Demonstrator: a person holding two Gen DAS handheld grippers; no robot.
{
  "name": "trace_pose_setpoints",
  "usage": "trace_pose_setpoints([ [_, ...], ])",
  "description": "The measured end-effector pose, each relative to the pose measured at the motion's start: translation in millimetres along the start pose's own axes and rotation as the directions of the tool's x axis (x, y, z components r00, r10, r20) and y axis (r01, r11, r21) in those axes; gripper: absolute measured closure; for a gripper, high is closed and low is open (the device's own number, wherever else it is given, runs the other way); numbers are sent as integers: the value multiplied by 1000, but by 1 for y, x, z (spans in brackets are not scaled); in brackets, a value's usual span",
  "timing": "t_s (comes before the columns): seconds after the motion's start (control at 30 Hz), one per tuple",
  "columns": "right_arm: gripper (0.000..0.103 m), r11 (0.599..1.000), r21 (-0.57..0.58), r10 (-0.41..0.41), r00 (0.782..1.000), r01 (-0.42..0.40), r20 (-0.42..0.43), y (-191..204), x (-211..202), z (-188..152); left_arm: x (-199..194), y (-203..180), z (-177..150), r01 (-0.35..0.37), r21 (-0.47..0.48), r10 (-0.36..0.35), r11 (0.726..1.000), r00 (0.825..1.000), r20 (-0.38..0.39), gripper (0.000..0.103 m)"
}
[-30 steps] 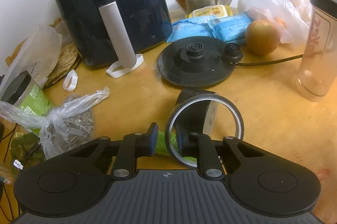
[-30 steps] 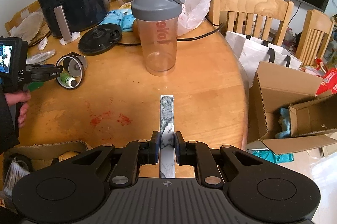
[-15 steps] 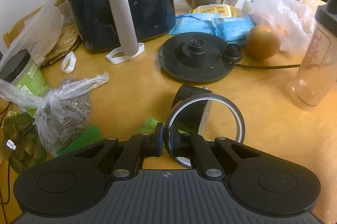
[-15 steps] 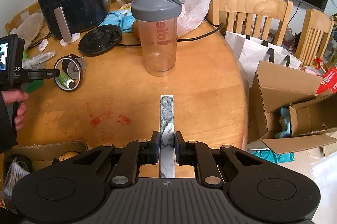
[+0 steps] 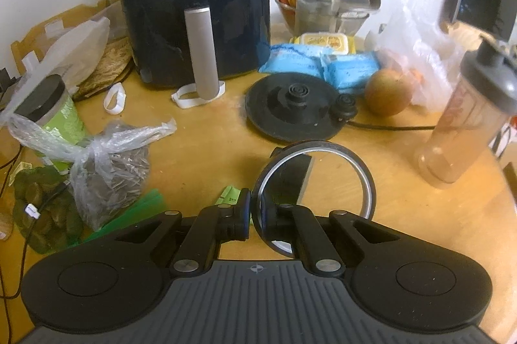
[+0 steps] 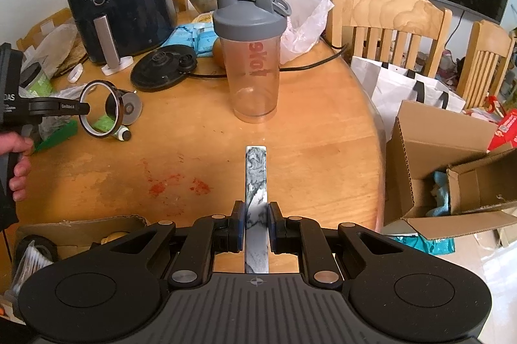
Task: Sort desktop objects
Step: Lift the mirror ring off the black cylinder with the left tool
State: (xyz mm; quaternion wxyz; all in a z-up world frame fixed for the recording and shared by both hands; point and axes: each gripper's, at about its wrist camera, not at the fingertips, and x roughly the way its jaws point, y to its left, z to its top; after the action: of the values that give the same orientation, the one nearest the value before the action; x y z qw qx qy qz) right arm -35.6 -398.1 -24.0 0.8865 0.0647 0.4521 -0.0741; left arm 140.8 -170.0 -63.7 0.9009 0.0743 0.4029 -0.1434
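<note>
At the near table edge, the right gripper (image 6: 256, 226) stays clamped on a marbled bar (image 6: 256, 179). Further left, the left gripper (image 5: 255, 214), pinching the mirror (image 5: 315, 187) rim, has lifted it clear of the table (image 6: 200, 150), ready to carry.

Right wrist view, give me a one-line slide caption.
Right gripper clamps a marbled flat bar above the wooden table, while the left gripper holds a round mirror.

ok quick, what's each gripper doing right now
Left gripper: closed on the round mirror rim.
Right gripper: closed on the marbled bar.
</note>
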Motion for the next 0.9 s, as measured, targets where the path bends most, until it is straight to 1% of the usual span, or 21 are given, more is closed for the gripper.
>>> trace_pose_setpoints([
  [0.23, 86, 998, -29, 53, 998, -52, 22, 0, 2, 10, -34, 5, 5, -9, -51, 9, 999, 1000, 10, 96],
  [0.47, 86, 987, -97, 133, 990, -128, 49, 5, 7, 30, -66, 12, 4, -13, -107, 14, 994, 1000, 3, 96],
  [0.7, 86, 973, -133, 197, 979, -189, 46, 4, 15, 42, -93, 14, -2, -22, -157, 21, 987, 1000, -13, 96],
  [0.9, 86, 958, -161, 245, 969, -237, 35, 2, 21, 47, -112, 16, -8, -49, -199, 45, 979, 999, -26, 96],
])
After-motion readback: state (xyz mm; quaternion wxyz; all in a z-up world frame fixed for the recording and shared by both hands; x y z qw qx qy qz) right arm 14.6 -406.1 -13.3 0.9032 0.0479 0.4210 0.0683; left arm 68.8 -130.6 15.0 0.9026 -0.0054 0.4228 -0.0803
